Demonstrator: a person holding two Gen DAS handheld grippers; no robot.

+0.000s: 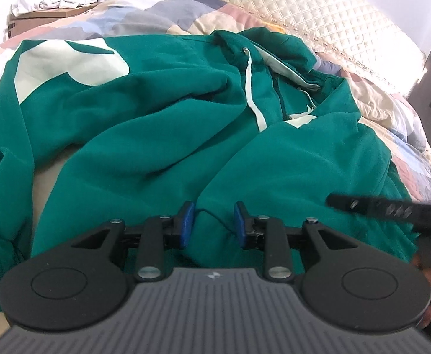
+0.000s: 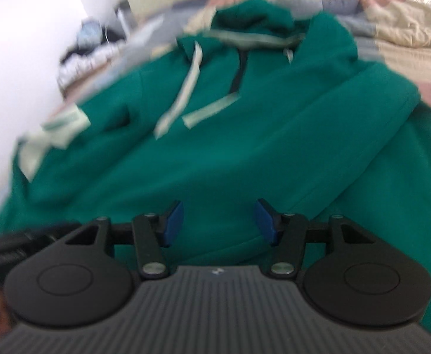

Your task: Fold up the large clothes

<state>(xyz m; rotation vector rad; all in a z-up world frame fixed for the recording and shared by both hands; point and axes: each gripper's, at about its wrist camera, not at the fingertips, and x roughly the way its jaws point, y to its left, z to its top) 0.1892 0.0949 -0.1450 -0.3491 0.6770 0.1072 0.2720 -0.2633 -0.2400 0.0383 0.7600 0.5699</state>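
Green hoodie (image 1: pixel 162 124) lengthwise on quilt (image 1: pixel 168 8), hood toward headboard (image 1: pixel 318 8); left gripper (image 1: pixel 214 221) and right gripper (image 2: pixel 218 221) parted, empty.

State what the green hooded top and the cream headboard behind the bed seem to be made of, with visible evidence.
Green hooded top: probably matte fleece-like knit; it drapes in soft, thick folds without shine. Cream headboard: looks like padded, quilted fabric or faux leather; stitched diamonds and a slight sheen.

Black left tool (image 1: pixel 214 221); blue pads (image 1: pixel 187 224); grey ribbed base
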